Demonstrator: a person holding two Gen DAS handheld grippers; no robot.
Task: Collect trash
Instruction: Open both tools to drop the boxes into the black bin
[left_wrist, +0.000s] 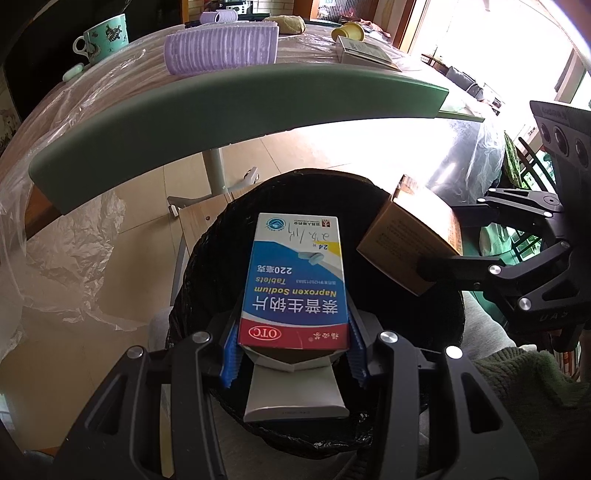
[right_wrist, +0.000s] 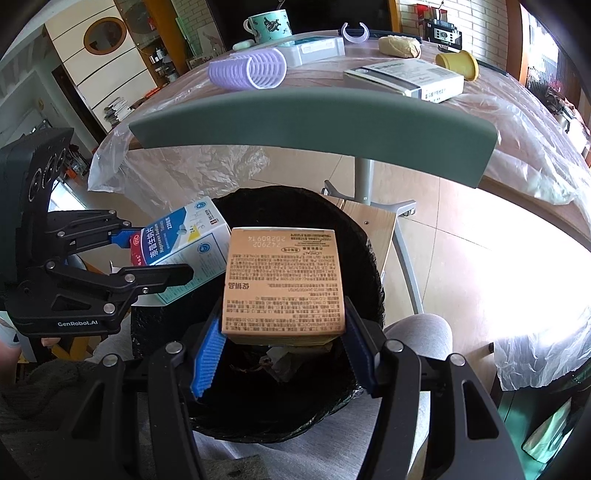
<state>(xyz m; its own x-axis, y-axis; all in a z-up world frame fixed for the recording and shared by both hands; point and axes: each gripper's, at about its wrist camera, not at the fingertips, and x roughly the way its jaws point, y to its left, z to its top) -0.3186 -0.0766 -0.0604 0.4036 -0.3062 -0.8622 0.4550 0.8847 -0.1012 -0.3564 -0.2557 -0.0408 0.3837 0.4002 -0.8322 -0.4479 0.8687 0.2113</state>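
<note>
We see left gripper pinching the blue tablet box, right gripper pinching the tan box, both over the bin.

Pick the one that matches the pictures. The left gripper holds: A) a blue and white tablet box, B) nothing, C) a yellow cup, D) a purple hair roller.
A: the left gripper is clamped on the blue and white tablet box above the black-lined bin, while the right gripper holds the tan box.
</note>
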